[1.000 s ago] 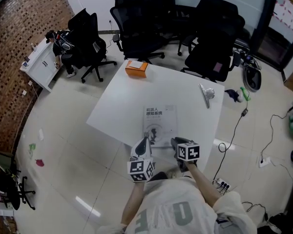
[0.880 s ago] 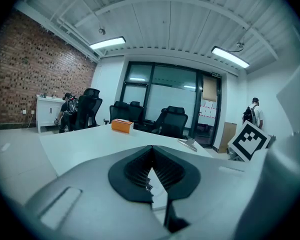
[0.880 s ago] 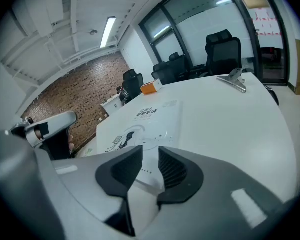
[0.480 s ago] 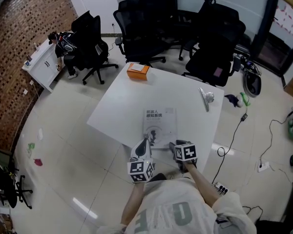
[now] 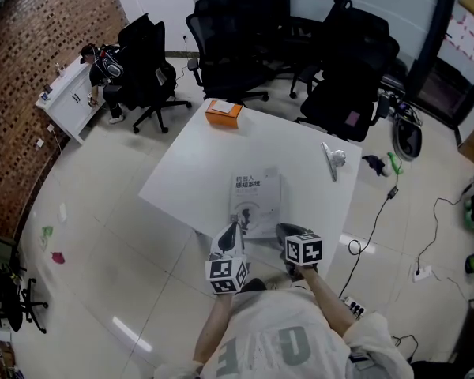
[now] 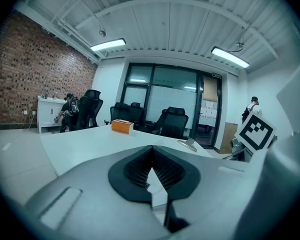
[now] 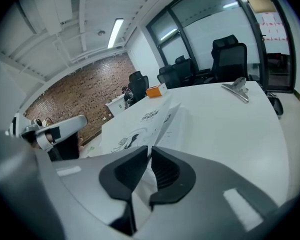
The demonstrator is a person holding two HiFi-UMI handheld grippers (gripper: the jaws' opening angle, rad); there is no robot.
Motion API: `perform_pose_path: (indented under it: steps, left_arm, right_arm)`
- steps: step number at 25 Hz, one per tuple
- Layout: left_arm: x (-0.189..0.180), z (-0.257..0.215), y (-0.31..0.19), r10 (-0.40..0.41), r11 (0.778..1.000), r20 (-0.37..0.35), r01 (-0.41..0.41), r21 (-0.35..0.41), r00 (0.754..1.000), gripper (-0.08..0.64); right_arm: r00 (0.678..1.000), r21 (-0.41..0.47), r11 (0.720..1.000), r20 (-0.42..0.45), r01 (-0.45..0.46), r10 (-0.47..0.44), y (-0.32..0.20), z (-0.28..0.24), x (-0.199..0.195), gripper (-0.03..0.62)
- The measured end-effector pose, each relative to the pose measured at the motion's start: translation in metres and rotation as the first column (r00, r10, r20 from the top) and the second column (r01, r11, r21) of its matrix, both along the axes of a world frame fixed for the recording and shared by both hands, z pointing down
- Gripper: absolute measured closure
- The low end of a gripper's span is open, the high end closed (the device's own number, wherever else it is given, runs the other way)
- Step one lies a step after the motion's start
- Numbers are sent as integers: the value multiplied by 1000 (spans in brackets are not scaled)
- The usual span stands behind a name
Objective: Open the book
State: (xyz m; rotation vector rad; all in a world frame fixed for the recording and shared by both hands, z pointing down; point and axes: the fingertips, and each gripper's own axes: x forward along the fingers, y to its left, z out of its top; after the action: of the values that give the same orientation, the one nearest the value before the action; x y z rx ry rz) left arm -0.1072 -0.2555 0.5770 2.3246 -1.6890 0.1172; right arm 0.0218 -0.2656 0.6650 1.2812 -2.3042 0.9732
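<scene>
A white book [image 5: 257,200] with a printed cover lies on the white table [image 5: 197,164], close to its near edge. My right gripper [image 5: 281,229] is at the book's near right corner. In the right gripper view its jaws have just been closing. That gripper [image 7: 150,151] now pinches the cover [image 7: 152,116], which rises off the pages beneath. My left gripper [image 5: 235,227] is shut with its tip at the book's near left edge. In the left gripper view the pads [image 6: 152,151] meet, and white paper [image 6: 158,190] shows below them.
An orange box [image 5: 222,112] sits at the table's far corner and a metal clip [image 5: 332,157] near its right edge. Black office chairs [image 5: 347,61] crowd the far side. A person sits by a white cabinet [image 5: 67,101] at the far left. Cables lie on the floor at right.
The right gripper has closed on the cover's near right edge and risen slightly, tilting the cover up. The left gripper has stayed in place.
</scene>
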Motion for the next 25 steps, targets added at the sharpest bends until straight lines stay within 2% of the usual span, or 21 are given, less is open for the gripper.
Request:
perform_pose_path:
  steps: [4,7,8,9,10,13,15,18,21,25]
  left_arm:
    - [6,-1,0,28,999,-2,-28,27,1000,548]
    - [20,1,4,100,993,7,-100,57,995,552]
    - [28,6,5,135,989,8,-136,52,991,529]
    - [37,11,6,175,983,8,-176,44,984,434]
    - [46,16,9,215,976,12,-216,37,976,402]
    - [67,34,18,314,949,83,-316,14,946,357]
    - [73,47,21,348,936,148,-351,-11,926,348]
    - [73,53,21,347,937,203,-349,-29,916,350]
    - [68,51,17,323,945,206,-326,-19,924,359]
    - [68,45,15,319,945,210,-327,-1,924,388]
  right_arm:
    - [998,59,998,50,34,-37,2,-21,-13,582]
    - [995,93,994,65,66,-72,3,-35,-21,586]
    - [995,95,993,68,71,-78,4,-37,-22,586]
    - [994,96,993,75,74,-81,4,-38,-23,586]
    - [993,95,993,84,74,-82,4,-39,-24,586]
    - [990,95,993,112,73,-83,3,-43,-25,586]
    - [989,95,993,125,69,-81,2,-47,-25,586]
    - [986,93,993,141,72,-84,2,-53,-29,586]
    - [981,87,993,170,79,-93,2,-61,-36,586]
    - [973,75,994,211,76,-90,-3,-68,-42,588]
